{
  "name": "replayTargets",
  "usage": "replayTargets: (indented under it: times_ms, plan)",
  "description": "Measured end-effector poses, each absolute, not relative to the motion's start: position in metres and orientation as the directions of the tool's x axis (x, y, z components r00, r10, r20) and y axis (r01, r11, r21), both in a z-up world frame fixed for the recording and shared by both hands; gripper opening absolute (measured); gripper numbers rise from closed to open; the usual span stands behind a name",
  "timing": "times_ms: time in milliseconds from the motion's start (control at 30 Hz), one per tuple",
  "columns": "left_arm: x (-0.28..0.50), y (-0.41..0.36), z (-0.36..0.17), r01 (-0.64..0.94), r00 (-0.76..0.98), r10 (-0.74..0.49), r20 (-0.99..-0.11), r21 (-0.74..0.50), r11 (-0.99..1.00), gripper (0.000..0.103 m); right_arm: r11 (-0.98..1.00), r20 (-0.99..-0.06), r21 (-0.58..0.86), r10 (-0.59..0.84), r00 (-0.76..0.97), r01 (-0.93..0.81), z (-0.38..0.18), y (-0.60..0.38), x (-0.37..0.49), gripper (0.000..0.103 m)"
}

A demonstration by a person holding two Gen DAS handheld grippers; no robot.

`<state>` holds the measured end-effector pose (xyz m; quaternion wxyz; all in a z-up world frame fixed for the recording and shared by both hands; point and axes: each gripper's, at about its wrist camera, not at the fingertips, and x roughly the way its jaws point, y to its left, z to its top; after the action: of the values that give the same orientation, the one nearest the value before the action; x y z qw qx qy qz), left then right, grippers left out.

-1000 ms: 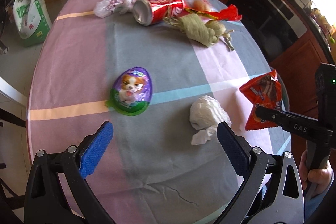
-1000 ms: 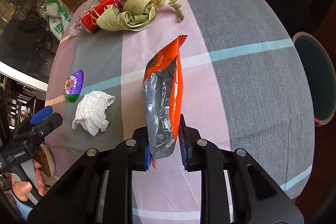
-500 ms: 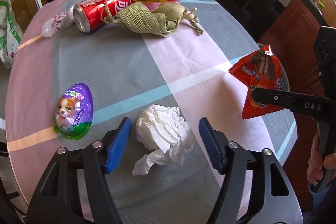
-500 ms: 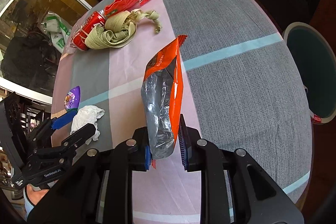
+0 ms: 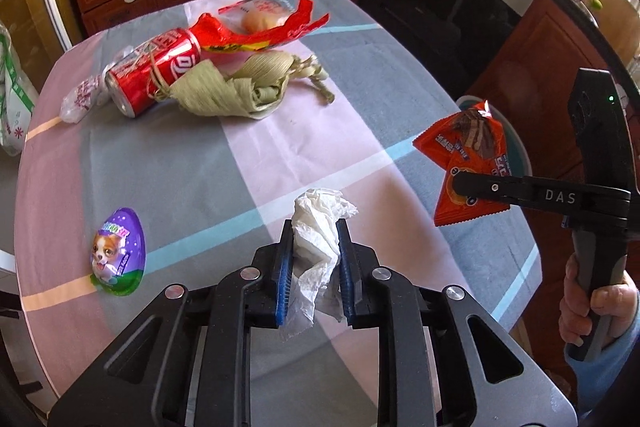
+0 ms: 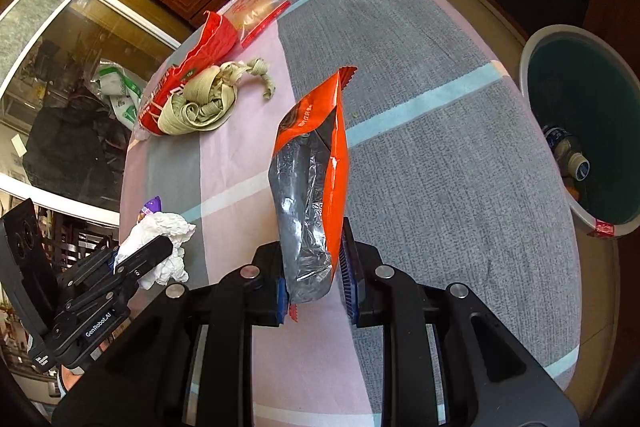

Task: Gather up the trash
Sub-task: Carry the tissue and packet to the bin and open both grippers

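On the checked tablecloth (image 5: pixel 192 163), far left, lies a purple egg-shaped pack (image 5: pixel 118 253) with a cartoon puppy; behind it a red cola can (image 5: pixel 154 71), a bundle of pale green leaves (image 5: pixel 236 89) and a torn red wrapper (image 5: pixel 256 27). The left gripper (image 5: pixel 313 263) is clamped on a crumpled white tissue (image 5: pixel 320 227). The right gripper (image 6: pixel 314 267), stamped "DAS", pinches an orange snack bag (image 6: pixel 316 163). A teal bin (image 6: pixel 576 131) stands beside the table on the right
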<state>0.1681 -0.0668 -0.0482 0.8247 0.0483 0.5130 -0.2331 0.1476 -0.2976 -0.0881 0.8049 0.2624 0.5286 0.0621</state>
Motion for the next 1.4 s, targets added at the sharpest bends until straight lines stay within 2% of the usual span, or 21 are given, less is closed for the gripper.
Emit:
replayTargets:
  times_ms: [267, 600, 1000, 1067, 1133, 1167, 1200, 1267, 1400]
  plan:
    - [0.175, -0.145, -0.027, 0.545, 0.358, -0.366, -0.859, -0.126, 0.829, 0.021, 0.806, -0.775, 0.532, 0.34, 0.532, 0.261, -0.074, -0.379, 0.135, 0.02]
    - [0.184, -0.27, -0.02, 0.689, 0.298, -0.431, -0.852, -0.12, 0.714, 0.021, 0.749, -0.766, 0.519, 0.194, 0.613, 0.412, -0.065, -0.498, 0.102, 0.02]
    - [0.18, -0.381, -0.068, 0.784, 0.154, -0.418, -0.895, -0.147, 0.604, 0.023, 0.69, -0.826, 0.473, 0.131, 0.548, 0.548, -0.099, -0.563, 0.086, 0.021]
    - [0.182, -0.392, -0.075, 0.784, 0.138, -0.415, -0.899, -0.157, 0.6, 0.032, 0.69, -0.832, 0.467, 0.131, 0.538, 0.554, -0.103, -0.564, 0.087, 0.021]
    - [0.183, -0.401, -0.078, 0.782, 0.134, -0.415, -0.9, -0.162, 0.602, 0.063, 0.692, -0.836, 0.461, 0.13, 0.533, 0.555, -0.105, -0.566, 0.089, 0.021]
    - [0.184, -0.404, -0.079, 0.781, 0.136, -0.417, -0.899, -0.162, 0.604, 0.072, 0.694, -0.838, 0.458, 0.129, 0.531, 0.556, -0.106, -0.567, 0.091, 0.021]
    - [0.185, -0.408, -0.08, 0.781, 0.138, -0.418, -0.898, -0.161, 0.603, 0.075, 0.693, -0.839, 0.457, 0.127, 0.529, 0.558, -0.106, -0.566, 0.093, 0.021]
    - [0.186, -0.414, -0.082, 0.783, 0.143, -0.41, -0.901, -0.15, 0.604, 0.094, 0.691, -0.841, 0.454, 0.123, 0.527, 0.563, -0.108, -0.568, 0.094, 0.021]
    - [0.189, -0.41, -0.083, 0.773, 0.167, -0.399, -0.902, -0.131, 0.62, 0.099, 0.693, -0.846, 0.445, 0.118, 0.52, 0.567, -0.109, -0.565, 0.096, 0.022]
